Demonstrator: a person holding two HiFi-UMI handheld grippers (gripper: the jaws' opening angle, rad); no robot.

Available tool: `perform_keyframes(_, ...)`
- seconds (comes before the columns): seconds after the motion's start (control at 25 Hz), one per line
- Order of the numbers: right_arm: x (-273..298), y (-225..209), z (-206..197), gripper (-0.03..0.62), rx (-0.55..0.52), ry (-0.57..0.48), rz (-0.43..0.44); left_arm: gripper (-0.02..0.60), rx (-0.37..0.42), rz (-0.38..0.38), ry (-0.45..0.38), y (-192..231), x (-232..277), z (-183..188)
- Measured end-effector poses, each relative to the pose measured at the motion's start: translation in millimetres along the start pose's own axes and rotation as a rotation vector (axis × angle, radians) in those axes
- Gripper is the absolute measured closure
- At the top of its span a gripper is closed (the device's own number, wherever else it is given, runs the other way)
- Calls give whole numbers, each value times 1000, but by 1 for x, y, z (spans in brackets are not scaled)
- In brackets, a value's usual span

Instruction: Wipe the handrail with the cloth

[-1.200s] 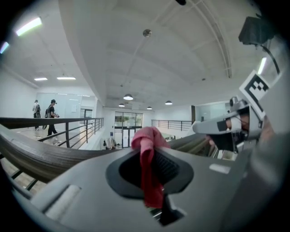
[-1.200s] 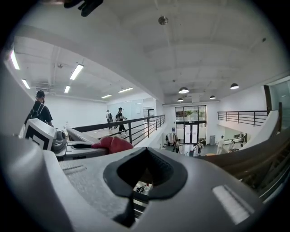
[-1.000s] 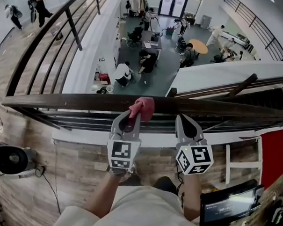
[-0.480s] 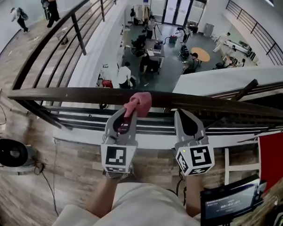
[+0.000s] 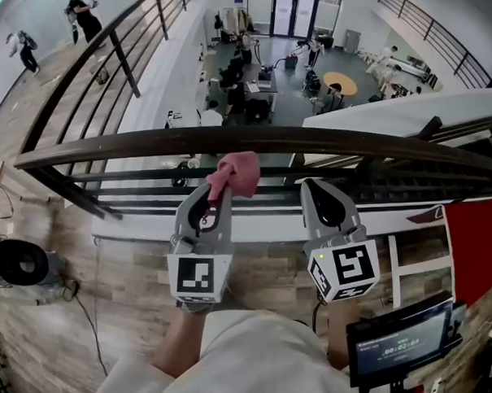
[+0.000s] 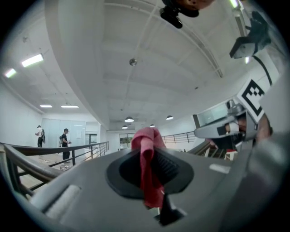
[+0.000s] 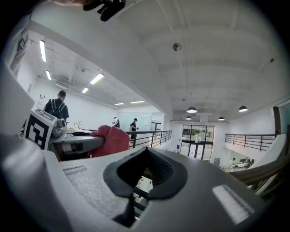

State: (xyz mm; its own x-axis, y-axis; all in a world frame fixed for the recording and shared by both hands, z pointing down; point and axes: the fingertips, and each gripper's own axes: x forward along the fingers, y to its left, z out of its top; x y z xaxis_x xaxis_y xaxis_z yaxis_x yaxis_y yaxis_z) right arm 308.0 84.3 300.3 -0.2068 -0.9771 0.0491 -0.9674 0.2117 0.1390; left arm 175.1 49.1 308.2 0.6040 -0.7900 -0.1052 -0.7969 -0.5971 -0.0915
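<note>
Pink cloth (image 5: 235,174), bunched and clamped between the closed jaws of the left gripper (image 5: 212,200). One end stands above the jaw tips; the other hangs down between the pads in the left gripper view. In the head view the cloth sits just at the near edge of the dark wooden handrail (image 5: 349,142), which curves across from left to right; whether cloth and rail touch cannot be told. The right gripper (image 5: 321,198) is held beside the left, apart from it and just short of the rail, with its jaws together on nothing. Under the handrail run dark horizontal bars (image 5: 149,206). Beyond it lies a lower floor with desks and people (image 5: 249,77). A lit screen (image 5: 403,348) stands at lower right, beside a red panel (image 5: 476,251).
</note>
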Motion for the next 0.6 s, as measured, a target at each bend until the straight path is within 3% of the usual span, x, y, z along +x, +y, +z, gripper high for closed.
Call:
perform_keyframes(0.2, -33, -4, 18, 592, -18, -23, 15, 534, 7, 35, -11, -18, -25, 27)
perform_keyframes(0.6, -81, -10, 17, 592, 31, -59, 56, 534, 30, 71, 12, -64, -65, 31)
